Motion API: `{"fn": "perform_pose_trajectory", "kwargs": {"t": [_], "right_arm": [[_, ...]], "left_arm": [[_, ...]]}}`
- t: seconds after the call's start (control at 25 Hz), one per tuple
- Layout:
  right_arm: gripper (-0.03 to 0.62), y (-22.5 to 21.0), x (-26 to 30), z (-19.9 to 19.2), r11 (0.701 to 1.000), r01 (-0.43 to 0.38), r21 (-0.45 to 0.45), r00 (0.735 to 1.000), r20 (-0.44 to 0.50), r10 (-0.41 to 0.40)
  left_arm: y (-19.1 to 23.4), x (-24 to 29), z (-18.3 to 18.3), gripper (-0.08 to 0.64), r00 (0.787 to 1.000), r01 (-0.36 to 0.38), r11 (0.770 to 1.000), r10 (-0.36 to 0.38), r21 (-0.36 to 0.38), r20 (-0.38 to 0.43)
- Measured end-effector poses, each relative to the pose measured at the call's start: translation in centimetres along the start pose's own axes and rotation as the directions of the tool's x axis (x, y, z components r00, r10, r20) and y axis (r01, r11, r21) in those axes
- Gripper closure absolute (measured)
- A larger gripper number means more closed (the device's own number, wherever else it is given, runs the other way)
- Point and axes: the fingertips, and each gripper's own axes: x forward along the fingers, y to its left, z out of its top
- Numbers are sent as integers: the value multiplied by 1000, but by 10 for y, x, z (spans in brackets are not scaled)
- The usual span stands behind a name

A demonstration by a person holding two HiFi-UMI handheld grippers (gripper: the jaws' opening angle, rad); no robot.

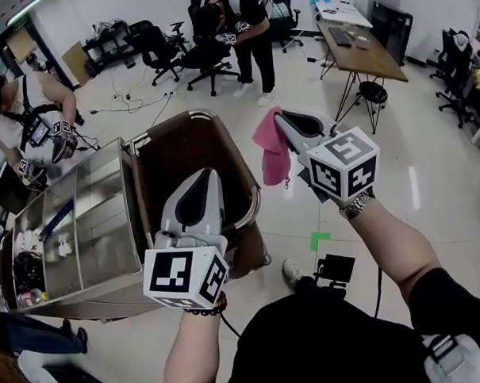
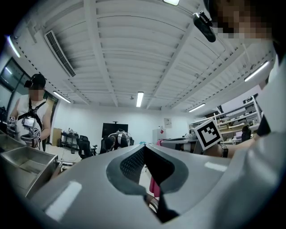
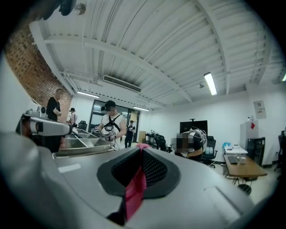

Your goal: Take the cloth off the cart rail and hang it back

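Looking steeply down on a steel cart (image 1: pixel 83 233) with a brown bin (image 1: pixel 183 153) at its right end, ringed by a chrome rail (image 1: pixel 255 200).

Pinching a pink cloth (image 1: pixel 275 155) in the right gripper (image 1: pixel 283 118), clamping tight on its upper edge and letting the rest hang loose in the air. Holding the cloth off the rail, to the right of the bin, above the pale floor (image 1: pixel 383 188).

Holding the left gripper (image 1: pixel 210 174) over the bin's opening, closed on itself and gripping nothing.

Looking along the right gripper: showing a strip of pink squeezed between the ribbed pads (image 3: pixel 154 169).

Looking along the left gripper: showing the pads meeting at the tip, with a sliver of the pink cloth visible beyond them, not between them.

Sharing the room with another person (image 1: pixel 33 100) standing at the cart's left end and holding marker-cube grippers, and a further person (image 1: pixel 245 28) bending over an office chair (image 1: pixel 210 57) at the back.

Also taking in a wooden surface (image 1: pixel 369 46) at the upper right and a green mark (image 1: pixel 319 240) on the floor.
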Motion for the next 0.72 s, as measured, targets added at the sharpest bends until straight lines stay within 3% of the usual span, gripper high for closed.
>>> {"fn": "perform_pose_trajectory", "kwargs": {"t": [0.44,0.72], "right_arm": [[583,-55,115,-32,977,-214,18,976,-43,215],[583,-43,177,-84,938,-343,58,932,-105,347]], "left_arm": [[53,81,-32,557,986,-163,986,164,12,-13],[87,92,-61,557,965,-259,966,260,27,-35]]}}
